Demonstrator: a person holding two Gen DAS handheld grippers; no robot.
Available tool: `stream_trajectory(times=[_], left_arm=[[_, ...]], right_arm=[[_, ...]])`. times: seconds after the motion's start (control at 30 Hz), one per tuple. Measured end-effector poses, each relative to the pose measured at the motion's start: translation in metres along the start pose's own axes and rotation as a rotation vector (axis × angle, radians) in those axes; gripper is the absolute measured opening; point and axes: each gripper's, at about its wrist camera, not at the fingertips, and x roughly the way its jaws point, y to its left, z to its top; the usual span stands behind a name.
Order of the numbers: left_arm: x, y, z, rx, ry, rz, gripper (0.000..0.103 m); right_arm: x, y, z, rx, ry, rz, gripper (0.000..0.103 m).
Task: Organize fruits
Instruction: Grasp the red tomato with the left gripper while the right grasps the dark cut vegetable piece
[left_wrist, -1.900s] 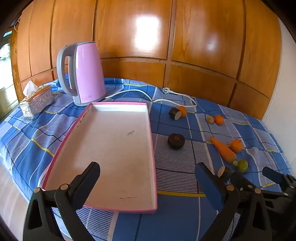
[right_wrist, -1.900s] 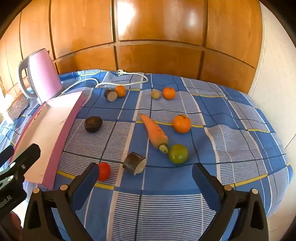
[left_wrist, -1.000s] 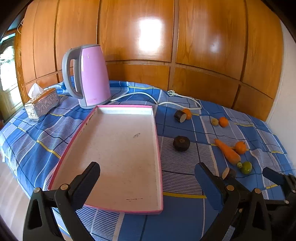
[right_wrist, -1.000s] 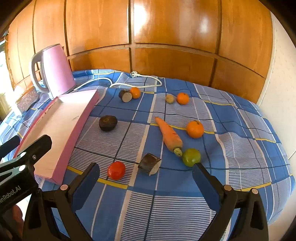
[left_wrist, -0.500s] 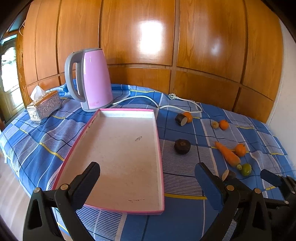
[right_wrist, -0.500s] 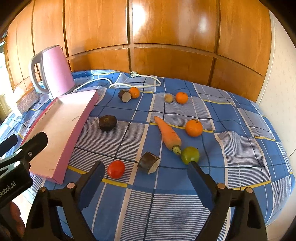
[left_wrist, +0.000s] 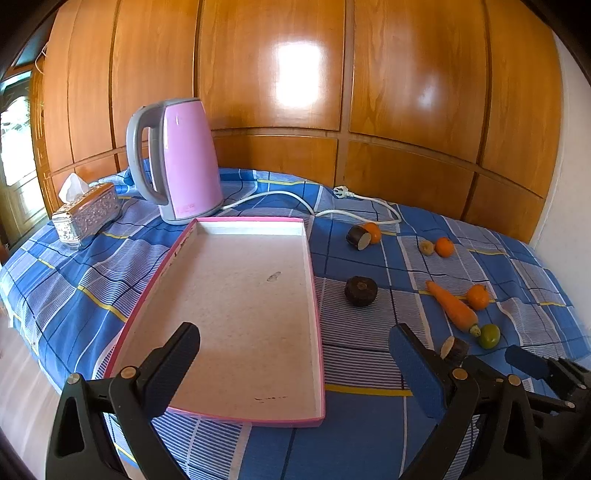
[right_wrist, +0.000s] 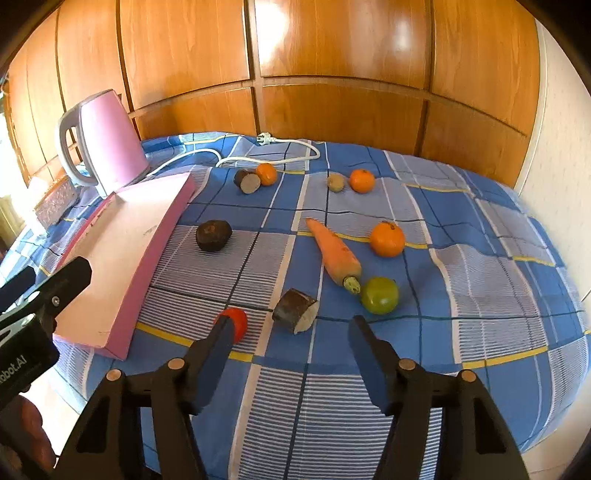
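An empty pink-rimmed tray lies on the blue checked cloth. To its right lie a carrot, a green fruit, three oranges, a red tomato, a dark round fruit, a cut dark piece, another cut piece and a small brown fruit. My left gripper is open and empty over the tray's near end. My right gripper is open and empty, just short of the cut dark piece.
A pink kettle stands behind the tray, its white cord trailing across the cloth. A silver tissue box sits at the far left. Wood panelling closes the back. The cloth's near edge drops to the floor.
My right gripper's jaws have narrowed and it has moved forward and down toward the cut dark piece and tomato. My left gripper has drawn back and risen slightly.
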Motion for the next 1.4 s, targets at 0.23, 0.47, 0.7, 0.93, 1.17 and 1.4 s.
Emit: stream_trajectory(times=[0.23, 0.47, 0.7, 0.93, 1.17, 1.4], left_arm=[[0.001, -0.004, 0.0, 0.013, 0.008, -0.012, 0.102], [0.003, -0.005, 0.001, 0.019, 0.015, -0.026, 0.102], [0.002, -0.009, 0.002, 0.028, 0.01, -0.039, 0.102], [0.003, -0.01, -0.001, 0.039, 0.013, -0.056, 0.102], [0.005, -0.022, -0.004, 0.081, 0.025, -0.124, 0.099], [0.011, -0.042, -0.007, 0.148, 0.057, -0.215, 0.087]], right_arm=[[0.002, -0.011, -0.004, 0.057, 0.038, 0.043, 0.06], [-0.01, -0.033, -0.033, 0.23, 0.113, 0.206, 0.06], [-0.014, -0.028, -0.049, 0.259, 0.191, 0.377, 0.056], [-0.016, -0.024, -0.043, 0.2, 0.174, 0.298, 0.056], [-0.011, -0.048, -0.026, 0.19, 0.121, 0.159, 0.055], [0.008, -0.064, -0.009, 0.207, 0.115, 0.124, 0.045]])
